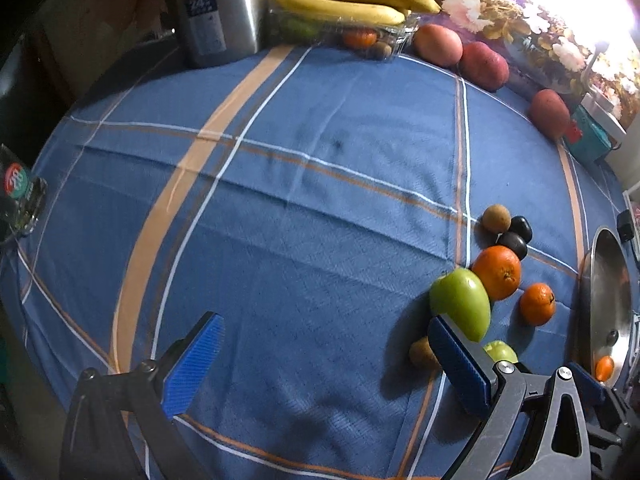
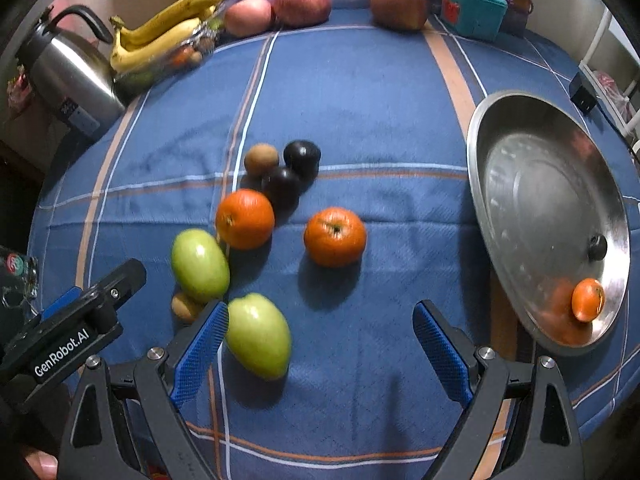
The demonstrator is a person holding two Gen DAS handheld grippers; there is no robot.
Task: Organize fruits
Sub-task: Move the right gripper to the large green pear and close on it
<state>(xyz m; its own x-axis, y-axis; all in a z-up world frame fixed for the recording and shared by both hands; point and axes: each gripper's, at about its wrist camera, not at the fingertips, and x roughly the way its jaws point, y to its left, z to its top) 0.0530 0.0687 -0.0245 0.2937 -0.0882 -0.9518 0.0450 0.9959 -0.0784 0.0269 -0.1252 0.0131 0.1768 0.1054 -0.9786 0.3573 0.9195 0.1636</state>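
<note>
Right wrist view: right tongs (image 2: 320, 344) gape, empty, beside the green mango (image 2: 258, 336), near the plate (image 2: 476, 152); firm, smooth, grip its middle. Left tongs (image 1: 324, 364) gape too.

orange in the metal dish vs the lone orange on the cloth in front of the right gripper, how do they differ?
1. Place: the dish orange rests inside the metal dish against its lower rim; the lone orange sits on the blue cloth.
2. Apparent size: the dish orange looks clearly smaller than the lone orange.
3. Pose: the lone orange shows its stem dimple to the camera; the dish orange's dimple isn't clear.
Shared: both round, orange, ungripped.
</note>
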